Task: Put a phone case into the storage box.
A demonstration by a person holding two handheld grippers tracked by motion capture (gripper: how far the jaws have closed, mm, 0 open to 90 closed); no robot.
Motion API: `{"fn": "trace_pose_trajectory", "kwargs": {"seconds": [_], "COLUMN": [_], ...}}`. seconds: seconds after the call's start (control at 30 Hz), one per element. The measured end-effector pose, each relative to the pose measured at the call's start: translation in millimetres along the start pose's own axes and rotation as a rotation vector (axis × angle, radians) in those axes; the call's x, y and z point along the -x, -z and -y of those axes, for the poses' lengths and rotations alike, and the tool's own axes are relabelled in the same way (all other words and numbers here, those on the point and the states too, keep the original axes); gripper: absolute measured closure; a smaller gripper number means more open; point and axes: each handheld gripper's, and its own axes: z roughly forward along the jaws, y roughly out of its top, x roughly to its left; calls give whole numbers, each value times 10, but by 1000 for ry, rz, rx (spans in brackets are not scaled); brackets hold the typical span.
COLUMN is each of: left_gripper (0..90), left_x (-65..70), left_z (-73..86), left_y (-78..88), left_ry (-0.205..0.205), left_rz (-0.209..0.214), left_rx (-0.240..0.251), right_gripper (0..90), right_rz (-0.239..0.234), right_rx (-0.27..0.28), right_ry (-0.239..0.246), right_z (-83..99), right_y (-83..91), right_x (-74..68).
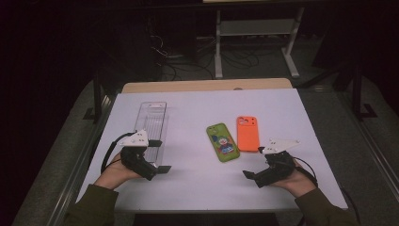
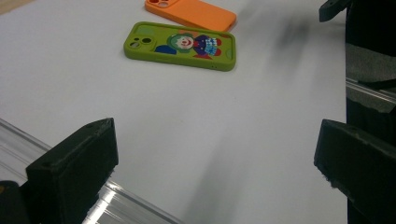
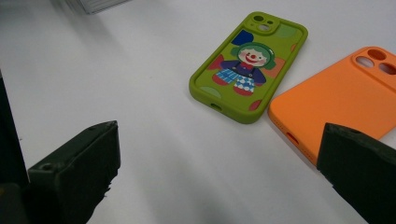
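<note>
While both grippers rest empty, I see the left gripper (image 1: pixel 157 155) at lower left and the right gripper (image 1: pixel 254 165) at lower right with jaws spread wide. The green rubbery phone case with a clown print (image 1: pixel 222 142) lies flat at centre frame, beside the orange silicone phone case (image 1: pixel 248 133). I judge the green case light, flexible and grippy; pinch across its long edges.

The white table (image 1: pixel 197 183) carries a green case (image 1: pixel 222 142), an orange case (image 1: pixel 248 133) and, seemingly, a clear tray (image 1: pixel 151 123).

Two hands rest low on the table (image 1: pixel 197 188): left gripper (image 1: pixel 157 157) at its left edge, right gripper (image 1: pixel 249 175) near its right. Both jaws gape wide, empty, pointing inward.
</note>
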Motion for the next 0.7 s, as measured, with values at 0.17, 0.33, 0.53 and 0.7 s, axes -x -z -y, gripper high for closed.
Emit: {"fn": "trace_pose_trajectory", "kwargs": {"seconds": [0.17, 0.33, 0.53, 0.7], "left_gripper": [0, 0, 0, 0], "left_x": [26, 45, 74, 110], "left_z": [-27, -92, -177, -242], "left_y": [-23, -76, -141, -200], "left_ry": [-5, -11, -8, -10], "left_rz": [6, 26, 45, 56], "left_rx": [-3, 2, 14, 18], "right_gripper": [0, 0, 0, 0], "right_rz": [-1, 5, 11, 13], "right_rx": [0, -3, 0, 5], "right_ry": [4, 3, -1, -5], "right_z": [0, 1, -2, -8], "right_y": [6, 13, 30, 41], "right_x": [1, 0, 6, 19]}}
